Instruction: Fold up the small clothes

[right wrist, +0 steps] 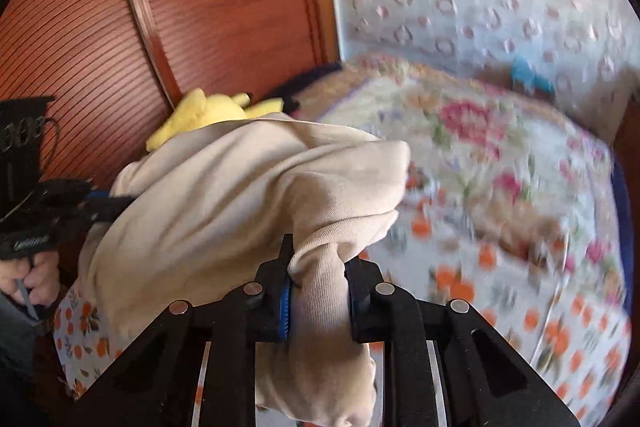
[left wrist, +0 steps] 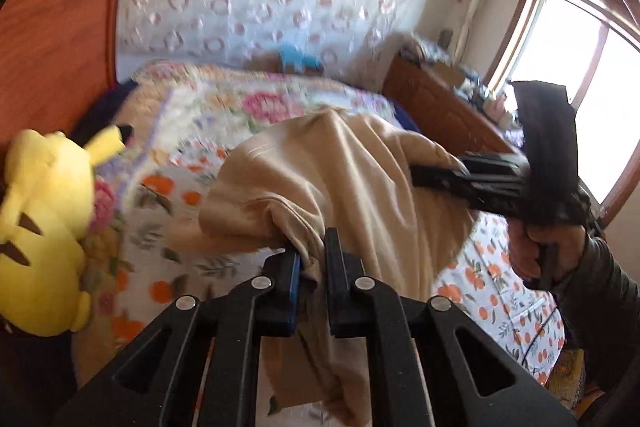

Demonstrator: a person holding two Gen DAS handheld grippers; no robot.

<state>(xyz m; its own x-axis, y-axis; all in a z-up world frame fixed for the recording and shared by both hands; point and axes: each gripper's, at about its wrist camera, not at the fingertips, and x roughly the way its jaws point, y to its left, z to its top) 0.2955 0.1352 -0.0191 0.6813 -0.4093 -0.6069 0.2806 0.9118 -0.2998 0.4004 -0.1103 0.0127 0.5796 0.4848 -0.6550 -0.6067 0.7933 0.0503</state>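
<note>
At the bottom centre of the left wrist view, the left gripper (left wrist: 312,251) has its jaws clamped on a bunched edge of the beige garment (left wrist: 340,171), and at the bottom centre of the right wrist view the right gripper (right wrist: 318,267) is likewise pinched tight on another gathered edge of the same cloth. The garment hangs between the two grippers, lifted off the floral bedspread (left wrist: 208,107) that fills the middle of both frames, with a yellow plush toy (left wrist: 44,219) at the left edge. The step in hand looks like raising the piece to spread it before laying it flat. To do it well, both grips should hold firm while the hands draw apart until the cloth between them goes taut and level, since it now sags in soft folds. Lowering it onto open bedspread, well clear of the toy, should keep the first fold square. A loose pinch risks dropping one corner.
</note>
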